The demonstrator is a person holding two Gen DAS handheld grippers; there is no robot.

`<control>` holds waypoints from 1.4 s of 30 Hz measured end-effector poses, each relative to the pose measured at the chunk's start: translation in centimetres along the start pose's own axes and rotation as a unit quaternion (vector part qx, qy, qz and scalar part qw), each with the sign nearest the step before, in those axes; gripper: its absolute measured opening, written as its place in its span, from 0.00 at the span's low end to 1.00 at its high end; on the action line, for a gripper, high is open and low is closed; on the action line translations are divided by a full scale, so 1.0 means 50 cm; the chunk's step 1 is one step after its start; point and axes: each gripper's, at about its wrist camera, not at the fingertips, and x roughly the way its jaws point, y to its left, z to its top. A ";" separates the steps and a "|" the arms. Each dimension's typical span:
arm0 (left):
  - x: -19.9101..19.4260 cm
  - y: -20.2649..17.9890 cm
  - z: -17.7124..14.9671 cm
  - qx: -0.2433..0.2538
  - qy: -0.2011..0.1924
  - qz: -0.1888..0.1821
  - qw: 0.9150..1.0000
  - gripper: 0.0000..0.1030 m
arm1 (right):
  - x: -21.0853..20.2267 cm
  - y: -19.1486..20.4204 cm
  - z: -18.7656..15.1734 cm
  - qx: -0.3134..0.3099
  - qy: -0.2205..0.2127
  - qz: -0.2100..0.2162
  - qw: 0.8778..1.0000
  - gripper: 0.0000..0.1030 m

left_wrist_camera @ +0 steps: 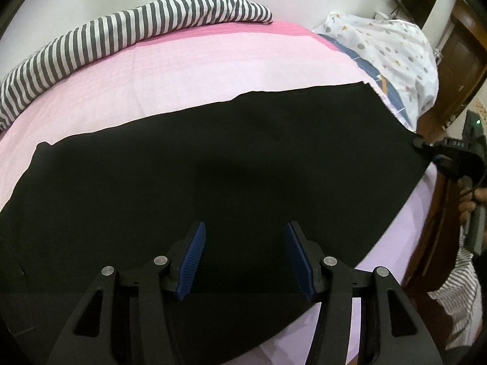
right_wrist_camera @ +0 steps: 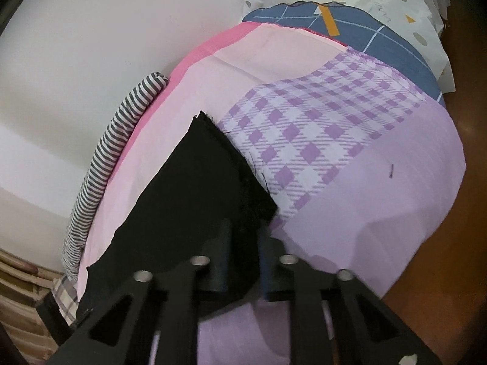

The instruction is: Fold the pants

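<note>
Where they lie flat on the bed (left_wrist_camera: 213,70), the black pants (left_wrist_camera: 213,164) look smooth and unwrinkled. The left gripper (left_wrist_camera: 245,255) hovers with jaws wide; the right gripper (right_wrist_camera: 243,255) pinches the pants' frayed hem corner.

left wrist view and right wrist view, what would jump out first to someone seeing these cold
The black pants dominate, spread flat across the pink and lilac bed sheet. The left hand-held gripper hovers open over their near edge, blue pads apart, while the right hand-held gripper sits at the pants' frayed end, beside a purple checked patch. A striped cloth roll lines the far edge along the wall.
</note>
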 end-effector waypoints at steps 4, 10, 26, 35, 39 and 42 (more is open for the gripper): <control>0.011 -0.011 -0.002 0.023 -0.009 0.024 0.999 0.54 | -0.010 0.022 -0.002 -0.004 -0.005 0.007 1.000 0.07; -0.002 0.007 0.002 0.004 -0.010 -0.004 1.000 0.54 | -0.029 0.110 -0.008 -0.025 -0.005 0.053 0.998 0.06; -0.204 0.265 -0.092 -0.148 -0.090 -0.010 0.985 0.56 | 0.113 0.509 -0.171 -0.179 0.126 0.165 0.962 0.07; -0.205 0.328 -0.155 -0.195 -0.082 -0.025 0.977 0.56 | 0.205 0.606 -0.361 -0.255 0.225 0.158 0.927 0.07; -0.200 0.331 -0.163 -0.199 -0.079 -0.037 0.976 0.56 | 0.221 0.613 -0.410 -0.296 0.242 0.128 0.915 0.07; -0.193 0.328 -0.161 -0.199 -0.075 -0.049 0.976 0.56 | 0.228 0.612 -0.426 -0.311 0.247 0.119 0.910 0.12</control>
